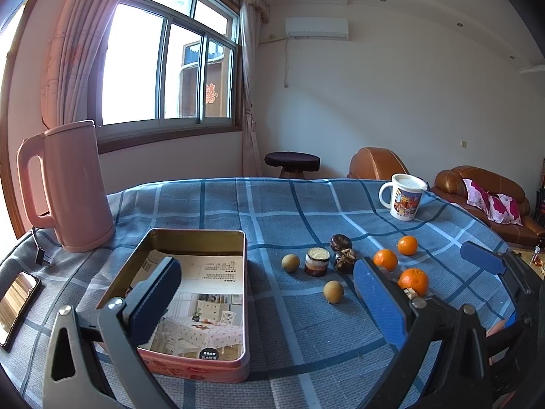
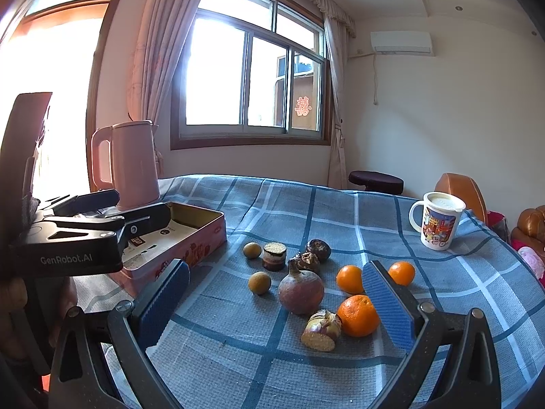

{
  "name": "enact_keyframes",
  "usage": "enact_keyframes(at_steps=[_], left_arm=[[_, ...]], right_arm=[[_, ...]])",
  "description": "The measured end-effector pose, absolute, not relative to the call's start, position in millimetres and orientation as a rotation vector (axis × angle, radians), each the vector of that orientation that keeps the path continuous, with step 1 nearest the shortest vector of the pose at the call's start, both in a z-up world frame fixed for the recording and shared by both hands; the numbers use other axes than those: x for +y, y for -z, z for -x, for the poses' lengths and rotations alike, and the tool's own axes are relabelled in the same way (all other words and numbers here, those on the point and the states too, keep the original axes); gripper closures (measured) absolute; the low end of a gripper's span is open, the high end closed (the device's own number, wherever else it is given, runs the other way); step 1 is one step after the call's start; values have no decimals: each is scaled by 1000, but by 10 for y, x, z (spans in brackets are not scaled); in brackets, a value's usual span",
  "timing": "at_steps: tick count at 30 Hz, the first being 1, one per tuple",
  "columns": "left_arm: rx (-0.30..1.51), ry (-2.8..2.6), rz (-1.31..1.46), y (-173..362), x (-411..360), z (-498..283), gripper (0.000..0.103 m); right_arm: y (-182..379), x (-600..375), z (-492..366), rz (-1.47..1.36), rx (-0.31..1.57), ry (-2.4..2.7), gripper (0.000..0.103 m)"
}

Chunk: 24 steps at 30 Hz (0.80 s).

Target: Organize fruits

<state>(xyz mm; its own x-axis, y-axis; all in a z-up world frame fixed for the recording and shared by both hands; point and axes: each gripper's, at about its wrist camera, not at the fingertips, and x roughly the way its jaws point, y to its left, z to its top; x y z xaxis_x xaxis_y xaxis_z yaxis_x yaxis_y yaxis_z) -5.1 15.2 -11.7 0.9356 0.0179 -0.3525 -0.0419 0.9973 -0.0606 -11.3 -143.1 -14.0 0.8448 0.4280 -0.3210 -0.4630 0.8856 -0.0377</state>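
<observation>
**Lying loose on the checked cloth: fruit beside an open tin**

Sitting scattered on the blue checked tablecloth (image 2: 306,204) are three round orange mandarins: one nearest the camera (image 2: 358,315), one behind it (image 2: 350,278), one at its 1 o'clock (image 2: 402,273). At 9 o'clock from the nearest mandarin stands a large reddish-brown round fruit with a stem (image 2: 300,291), and just in front lies a cut brown piece with a pale face (image 2: 322,330). Two small tan round fruits (image 2: 259,283) (image 2: 252,250) lie towards 10 o'clock, with a short dark cylinder topped in pale crumb (image 2: 274,255) and two dark wrinkled fruits (image 2: 318,250) behind.

None of them is inside the rectangular pink metal tin (image 1: 190,310), which sits open at 9 o'clock from the fruit, a printed leaflet lining its bottom.

The left gripper (image 1: 269,303) hovers over the tin's right edge, blue-padded fingers spread wide, holding nothing. The right gripper (image 2: 276,306) is equally wide, empty, framing the fruit group.

Further out stand a pink electric kettle (image 1: 75,187) at 11 o'clock and a white cartoon-printed mug with a lid (image 1: 403,201) at 1 o'clock. A dark phone (image 1: 17,303) lies at the cloth's left edge.
</observation>
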Motion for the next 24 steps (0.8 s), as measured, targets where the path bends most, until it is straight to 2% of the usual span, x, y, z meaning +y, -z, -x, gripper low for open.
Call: enact_keyframes(at_steps=[24], left_arm=[[411,-28,43,250,39,-64,0]], right_arm=[[280,-1632,49,116,358,-416,1]])
